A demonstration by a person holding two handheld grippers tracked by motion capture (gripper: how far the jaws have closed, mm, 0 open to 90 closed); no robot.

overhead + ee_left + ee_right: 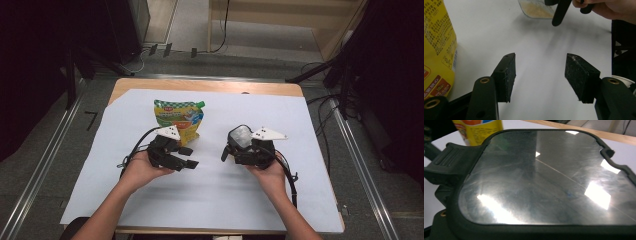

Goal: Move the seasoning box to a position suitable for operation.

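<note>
Right gripper (pixel 239 145) carries a lidded container (pixel 240 136), though its jaws' grip cannot be told; lower it level. Left gripper (pixel 186 157) jaws stand apart, empty, beside the pouch (pixel 179 118).

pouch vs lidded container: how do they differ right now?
The yellow-and-green printed pouch is opaque and soft-sided; the clear container with a black-framed lid is rigid and see-through. The pouch sits free beside the open left gripper; the container is at the right gripper. Both rest on the white sheet.

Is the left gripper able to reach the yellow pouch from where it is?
Probably yes: the left gripper is open and empty, the yellow pouch stands just beside it, nothing between them.
</note>
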